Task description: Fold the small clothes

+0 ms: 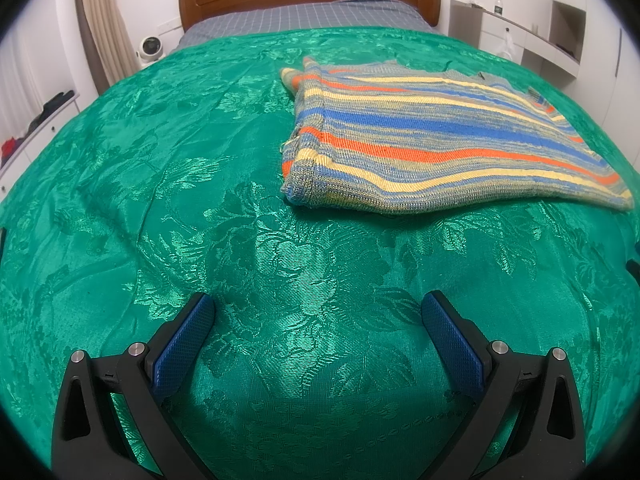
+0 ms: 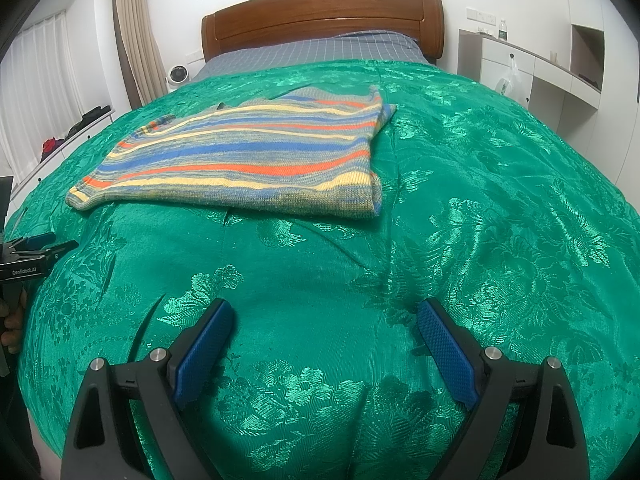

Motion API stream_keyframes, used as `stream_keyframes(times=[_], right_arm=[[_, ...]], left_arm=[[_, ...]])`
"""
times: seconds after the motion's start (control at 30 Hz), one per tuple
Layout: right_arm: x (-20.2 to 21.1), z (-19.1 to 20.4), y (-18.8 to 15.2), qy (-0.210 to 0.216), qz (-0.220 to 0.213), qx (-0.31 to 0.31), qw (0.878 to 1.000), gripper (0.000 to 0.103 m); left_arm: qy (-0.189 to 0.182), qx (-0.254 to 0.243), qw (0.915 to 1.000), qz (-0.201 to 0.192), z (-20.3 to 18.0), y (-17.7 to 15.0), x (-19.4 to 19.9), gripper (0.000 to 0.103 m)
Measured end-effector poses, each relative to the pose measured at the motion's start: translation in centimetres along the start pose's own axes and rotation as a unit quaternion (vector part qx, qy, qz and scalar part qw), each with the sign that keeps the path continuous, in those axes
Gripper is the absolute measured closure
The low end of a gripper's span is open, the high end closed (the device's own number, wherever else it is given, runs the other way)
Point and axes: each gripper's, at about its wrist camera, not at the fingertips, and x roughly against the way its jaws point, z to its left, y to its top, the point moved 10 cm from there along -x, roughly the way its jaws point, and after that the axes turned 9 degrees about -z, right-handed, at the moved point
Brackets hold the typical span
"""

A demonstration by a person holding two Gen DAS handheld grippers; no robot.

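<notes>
Left wrist view: one folded striped sweater [image 1: 432, 140] on green bedspread [image 1: 200, 200], two empty, wide-open hand-held grippers, left [image 1: 316, 308], right [image 2: 324, 312].

The left claw [image 2: 24, 256] is cut off at nine o'clock in the right wrist view. The bottle [image 1: 497, 5] on the shelf at one o'clock is too small to read. The sweater [image 1: 440, 136] hides its own underside.
</notes>
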Motion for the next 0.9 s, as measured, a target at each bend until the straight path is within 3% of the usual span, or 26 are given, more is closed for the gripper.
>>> stream_keyframes(times=[0.1,0.17,0.23,0.33,0.4,0.43,0.5,0.67,0.8,0.83,0.9], right_arm=[[0.0,0.1,0.2,-0.005,0.015,0.006,1.0,0.01],[0.4,0.2,0.9,-0.004,0.049,0.026,0.998,0.01],[1.2,-0.1,2.4,0.003,0.056,0.043,0.997,0.01],[1.8,-1.6,5.4,0.017,0.045,0.062,0.997,0.01],[1.0,-3.0,7.4,0.028,0.054,0.054,0.997,0.01],[0.6,-3.7,8.4,0.031,0.055,0.045,0.997,0.01],[-0.9,-5.5,10.5,0.046,0.062,0.01,0.997,0.01],[-6.5,-8.2,14.6,0.12,0.108,-0.115,0.98,0.015],[-11.2,-7.9,15.8,0.198,0.167,-0.169,0.951,0.029],[-12.6,-7.9,15.9,0.207,0.182,-0.171,0.946,0.035],[-15.0,-7.9,15.9,0.211,0.201,-0.173,0.941,0.039]], left_arm=[[-0.003,-0.009,0.9998,0.015,-0.1,0.2,0.4,0.001],[-0.001,-0.03,0.9988,0.038,-0.3,0.6,1.5,0.002],[-0.009,-0.057,0.9978,0.032,-1.4,1.4,3.0,0.002],[-0.05,-0.105,0.9932,-0.007,-5.6,3.5,5.0,0.001],[-0.1,-0.126,0.9869,-0.016,-9.9,4.6,5.5,0.001],[-0.138,-0.14,0.9805,-0.014,-13.1,4.9,5.4,0.002],[-0.177,-0.173,0.9688,-0.012,-18.1,5.1,4.7,0.002],[-0.211,-0.29,0.9335,-0.013,-28.1,4.6,1.5,0.024],[-0.217,-0.303,0.9274,-0.027,-30.9,5.2,-0.3,0.028],[-0.22,-0.302,0.9271,-0.028,-31.1,5.4,-0.5,0.033],[-0.228,-0.3,0.9257,-0.033,-31.4,5.5,-0.6,0.05]])
